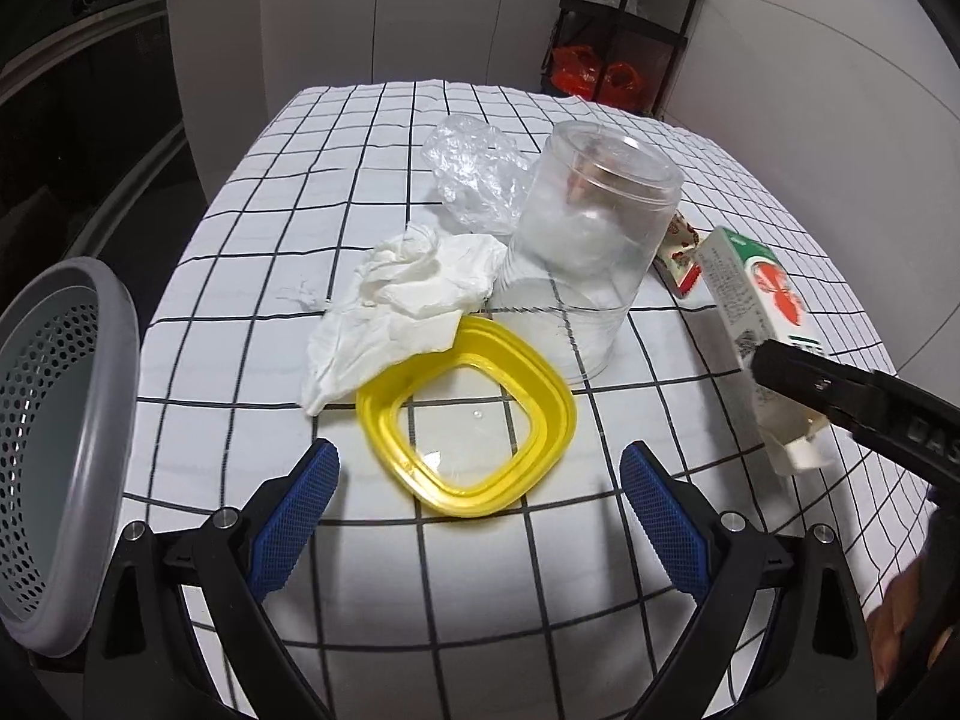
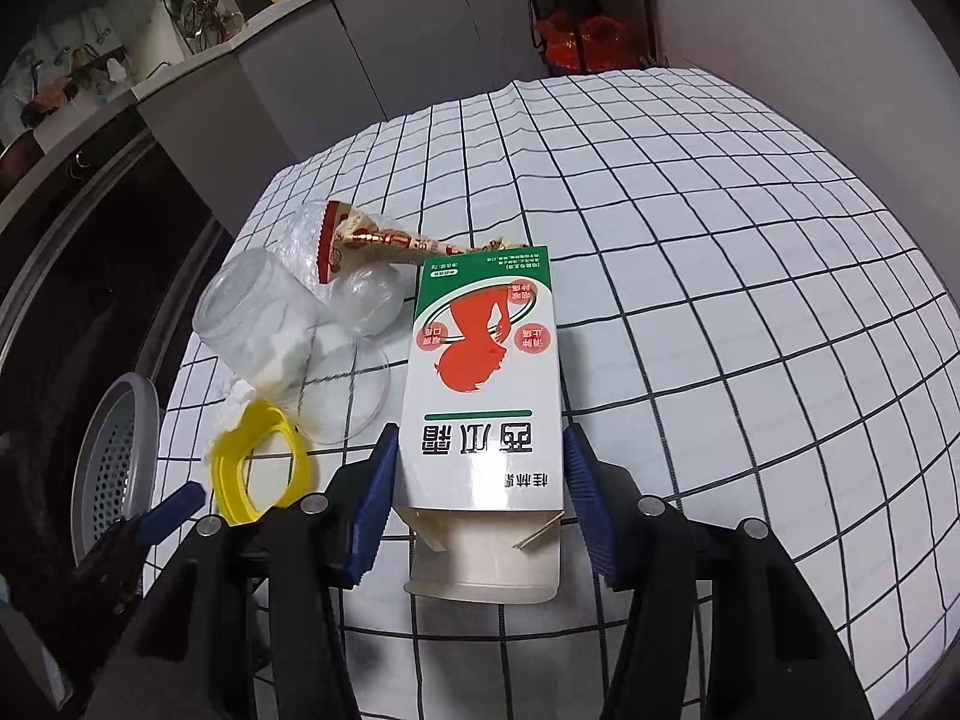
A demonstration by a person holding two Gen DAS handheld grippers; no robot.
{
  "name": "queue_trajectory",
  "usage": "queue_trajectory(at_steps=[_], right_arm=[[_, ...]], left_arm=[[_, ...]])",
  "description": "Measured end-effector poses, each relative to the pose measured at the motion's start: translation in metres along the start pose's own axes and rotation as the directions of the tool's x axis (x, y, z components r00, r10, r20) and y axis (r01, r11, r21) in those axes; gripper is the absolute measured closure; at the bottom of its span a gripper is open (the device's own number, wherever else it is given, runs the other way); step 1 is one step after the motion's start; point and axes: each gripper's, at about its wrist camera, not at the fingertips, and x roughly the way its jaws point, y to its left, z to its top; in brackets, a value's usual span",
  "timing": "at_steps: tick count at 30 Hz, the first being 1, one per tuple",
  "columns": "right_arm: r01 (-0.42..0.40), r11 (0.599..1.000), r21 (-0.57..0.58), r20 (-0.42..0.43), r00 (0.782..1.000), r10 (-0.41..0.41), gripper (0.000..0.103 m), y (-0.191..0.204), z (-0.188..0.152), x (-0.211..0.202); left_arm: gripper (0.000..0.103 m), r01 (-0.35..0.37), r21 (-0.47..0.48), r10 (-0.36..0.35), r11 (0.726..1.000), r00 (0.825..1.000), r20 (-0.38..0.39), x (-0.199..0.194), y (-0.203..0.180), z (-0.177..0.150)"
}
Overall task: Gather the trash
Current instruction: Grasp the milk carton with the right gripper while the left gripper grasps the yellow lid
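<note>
My right gripper is shut on a white, green and red carton box, its blue pads pressing the box's two sides near the open flap end. The same box shows at the right of the left wrist view, tilted up off the cloth. My left gripper is open just above a yellow lid ring, with nothing between its pads. Behind the ring lie a crumpled white tissue, a clear plastic jar on its side, a clear plastic bag and a red snack wrapper.
A grey perforated bin hangs at the table's left edge, tilted toward the table. The checked tablecloth covers the table. Cabinets and a black shelf with red bags stand behind.
</note>
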Motion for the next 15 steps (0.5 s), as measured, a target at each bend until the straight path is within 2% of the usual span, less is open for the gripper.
queue_trajectory(at_steps=[4,9,12,15], right_arm=[[-0.028,0.999,0.018,0.0,1.0,0.028,0.051,-0.006,0.002,-0.004],[-0.037,0.999,0.006,0.012,0.999,0.037,0.051,-0.005,0.002,-0.01],[-0.043,0.999,0.003,0.011,0.999,0.043,0.05,-0.003,0.002,-0.01],[-0.045,0.999,-0.001,0.012,0.999,0.045,0.05,-0.003,0.001,-0.011]], left_arm=[[0.01,-0.001,-0.041,0.0,0.999,1.0,-0.029,0.014,-0.002,0.006],[0.01,-0.056,-0.006,0.055,0.998,0.998,-0.025,0.023,-0.015,0.011],[0.026,-0.075,0.003,0.076,0.997,0.997,-0.01,0.022,-0.016,0.012],[0.031,-0.06,-0.004,0.059,0.998,0.998,-0.006,0.019,-0.013,0.012]])
